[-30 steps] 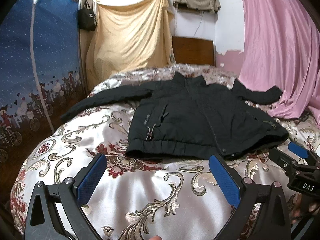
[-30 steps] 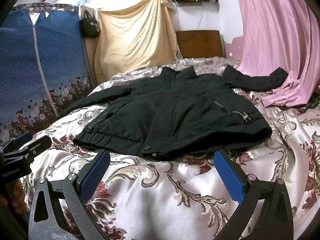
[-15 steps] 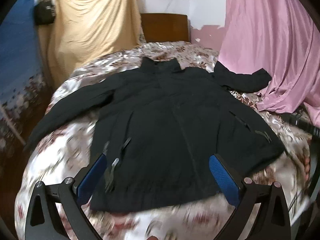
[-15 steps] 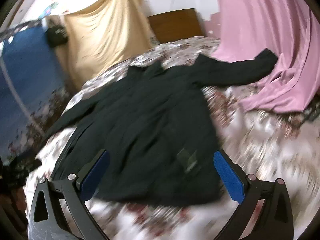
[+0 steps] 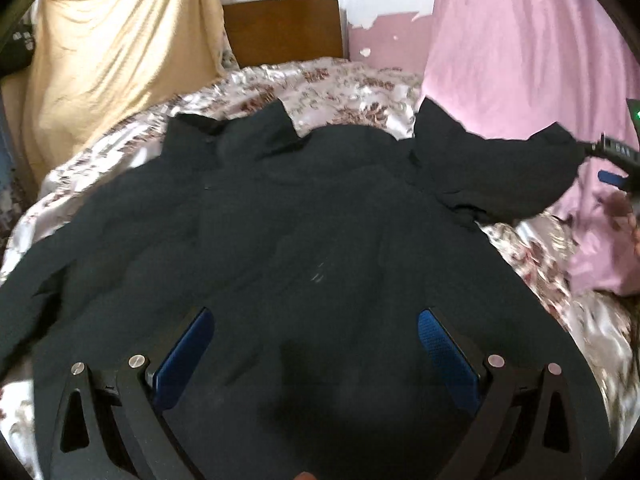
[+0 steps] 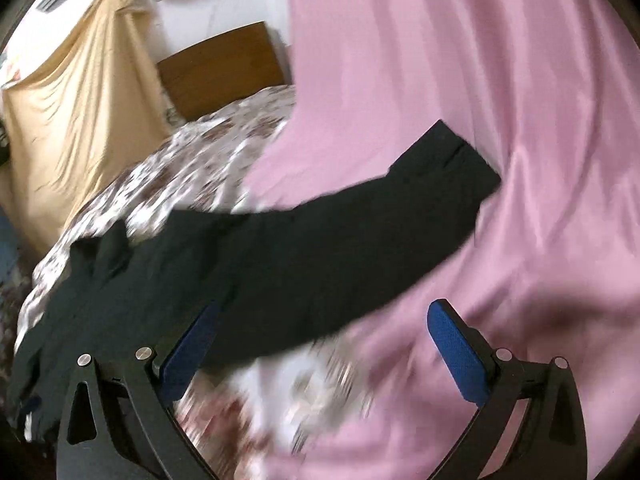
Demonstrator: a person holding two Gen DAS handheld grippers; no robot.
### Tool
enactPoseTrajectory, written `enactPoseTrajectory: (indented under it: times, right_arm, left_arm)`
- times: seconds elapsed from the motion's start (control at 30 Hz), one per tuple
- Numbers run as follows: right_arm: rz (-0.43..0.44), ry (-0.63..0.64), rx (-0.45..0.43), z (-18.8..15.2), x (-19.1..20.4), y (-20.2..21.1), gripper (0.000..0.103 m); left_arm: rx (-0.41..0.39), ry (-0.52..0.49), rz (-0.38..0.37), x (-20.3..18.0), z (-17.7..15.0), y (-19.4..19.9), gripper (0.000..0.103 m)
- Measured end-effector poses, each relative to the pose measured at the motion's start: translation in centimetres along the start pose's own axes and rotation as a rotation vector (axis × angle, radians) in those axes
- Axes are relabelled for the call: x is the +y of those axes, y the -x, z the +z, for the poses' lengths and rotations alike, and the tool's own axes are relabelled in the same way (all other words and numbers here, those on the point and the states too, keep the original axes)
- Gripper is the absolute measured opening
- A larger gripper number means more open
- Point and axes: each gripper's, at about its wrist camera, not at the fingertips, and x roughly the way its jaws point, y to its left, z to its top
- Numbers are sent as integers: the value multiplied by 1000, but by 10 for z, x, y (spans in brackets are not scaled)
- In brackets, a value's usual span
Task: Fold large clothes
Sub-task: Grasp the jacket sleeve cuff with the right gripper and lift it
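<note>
A black jacket (image 5: 320,240) lies spread face up on the bed, collar at the far end. My left gripper (image 5: 314,356) is open and empty, low over the jacket's body. My right gripper (image 6: 320,352) is open and empty, over the jacket's right sleeve (image 6: 360,232), which stretches out onto the pink curtain. The sleeve's cuff (image 6: 456,164) rests on the pink fabric. The right gripper also shows in the left wrist view (image 5: 616,164), at the right edge beside the sleeve (image 5: 500,176).
The bed has a floral satin cover (image 5: 340,88). A pink curtain (image 6: 480,80) hangs along the right side and drapes onto the bed. A yellow cloth (image 5: 112,48) and a wooden headboard (image 5: 284,28) stand at the far end.
Both grippers have moved forward over the bed. The left one went from the bed's near edge to above the jacket's body. The right one swung right toward the sleeve and curtain.
</note>
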Motion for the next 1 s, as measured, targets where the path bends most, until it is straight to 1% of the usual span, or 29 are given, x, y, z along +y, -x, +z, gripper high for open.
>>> enactPoseTrajectory:
  times: [0.07,0.13,0.23,0.3,0.33,0.37,0.4,0.43,0.47,0.5,0.57,0.63,0.73,0.83,0.87,0.93,1.0]
  right_arm:
    - [6,-62,8,15,-13,-32,102]
    - [-13,-120,9,25,-26,-58,102]
    - [-94,-172,2,33,-40,-89,101]
    - [-156,-197,14,37,-45,-111,95]
    - [-176,-209,19,39,-48,-120,81]
    - [-195,-222,31,38,-48,-129,71]
    - [-213,-227,41,38,-49,-136,67]
    - [-223,-227,39,38,-47,-140,54]
    - [-228,-228,36,38,-45,-143,45]
    - [-217,-230,33,37,-43,-146,41]
    - [-178,-232,30,38,-41,-151,17]
    - [-142,-239,9,42,-35,-150,10]
    - [-130,-183,-36,50,-21,-135,8]
    - [-98,-47,-99,57,15,-103,8]
    - [-71,0,-120,60,32,-91,8]
    - [-8,55,-142,67,61,-73,8]
    - [55,109,-158,75,96,-58,8]
  left_arm:
    - [23,8,-11,-7,5,-21,103]
    - [45,3,-16,-13,10,-39,103]
    - [85,2,-1,-16,12,-59,103]
    - [123,6,1,-16,10,-71,103]
    - [147,6,0,-17,7,-76,103]
    - [153,5,-3,-17,4,-78,103]
    - [168,-6,-18,-16,5,-80,103]
    - [168,-10,-16,-16,4,-80,103]
    - [171,-19,-13,-17,4,-81,103]
    - [183,-26,-9,-18,3,-84,103]
    - [199,-37,-1,-19,4,-89,103]
    - [195,-32,-9,-18,4,-90,103]
    - [198,-2,-40,-11,5,-91,103]
    - [196,13,-58,-9,4,-90,103]
    - [196,21,-71,-7,5,-89,103]
    - [194,52,-123,3,9,-85,103]
    - [183,106,-165,18,14,-77,103]
